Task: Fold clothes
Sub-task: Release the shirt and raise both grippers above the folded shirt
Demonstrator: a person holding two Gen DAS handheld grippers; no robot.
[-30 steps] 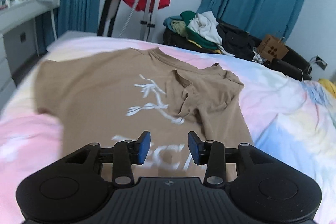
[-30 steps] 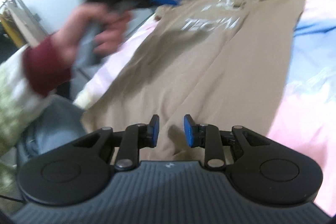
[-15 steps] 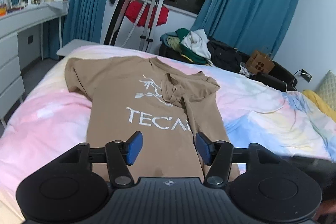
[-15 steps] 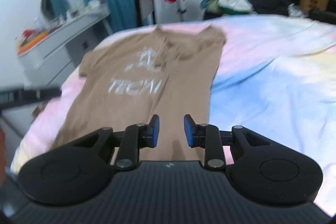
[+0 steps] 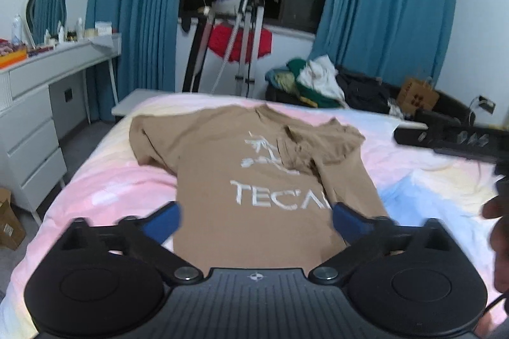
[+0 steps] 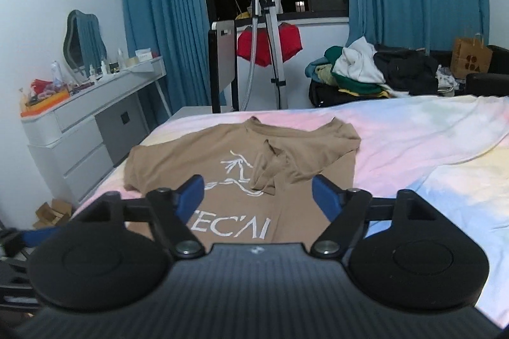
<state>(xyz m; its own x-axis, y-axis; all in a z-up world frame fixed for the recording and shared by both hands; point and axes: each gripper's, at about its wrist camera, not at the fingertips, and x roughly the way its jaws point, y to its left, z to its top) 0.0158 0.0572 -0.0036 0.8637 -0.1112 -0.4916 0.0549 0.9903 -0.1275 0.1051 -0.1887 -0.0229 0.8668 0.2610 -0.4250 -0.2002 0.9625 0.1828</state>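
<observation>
- The tan T-shirt (image 5: 254,180) lies printed side up on the pastel bedspread (image 5: 105,186), collar toward the far end by the window and hem toward the near edge.
- One fold appears done: the right sleeve (image 6: 305,157) and that side of the body are turned inward over the chest, covering the end of the white lettering (the fold looks rumpled around the shoulder rather than crisp).
- The left sleeve (image 5: 149,138) is spread out flat to the left, so that side is not yet folded.
- The left gripper (image 5: 256,219) hovers above the near part of the shirt, its blue pads spread wide and holding nothing.
- The right gripper (image 6: 257,196) also hangs over the shirt's near half, pads wide apart and empty; neither tool touches the cloth as far as the views show.
- By my judgement the task is roughly a third along: left are the left-side fold, a tidy-up of the bunched right shoulder, and the lengthwise fold bringing hem to collar.
- A heap of other clothes (image 6: 356,68) sits beyond the far end of the bed (whether those also need folding I cannot tell).
</observation>
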